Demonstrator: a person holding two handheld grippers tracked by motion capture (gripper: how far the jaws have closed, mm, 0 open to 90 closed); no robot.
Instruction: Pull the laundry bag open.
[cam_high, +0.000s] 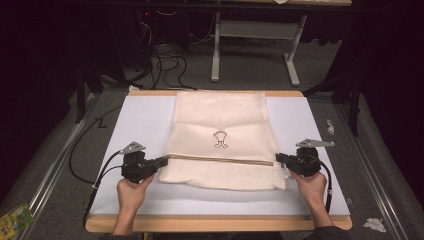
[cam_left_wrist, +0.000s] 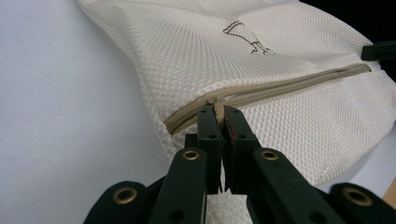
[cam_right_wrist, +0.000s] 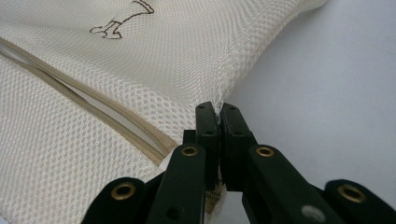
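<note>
- My left gripper (cam_left_wrist: 218, 112) is clamped narrow on the zipper pull (cam_left_wrist: 217, 106) at the left end of the tan zipper (cam_left_wrist: 280, 86).
- My right gripper (cam_right_wrist: 217, 111) is pinched tight on the right side seam of the cream mesh laundry bag (cam_high: 220, 127), just beside the zipper's other end.
- The bag lies flat in the middle of the white table mat (cam_high: 135, 120), between my two hands, with a small dark outline drawing (cam_high: 220, 139) printed above the zipper.
- The zipper runs straight across the bag's lower part, from one gripper to the other.
</note>
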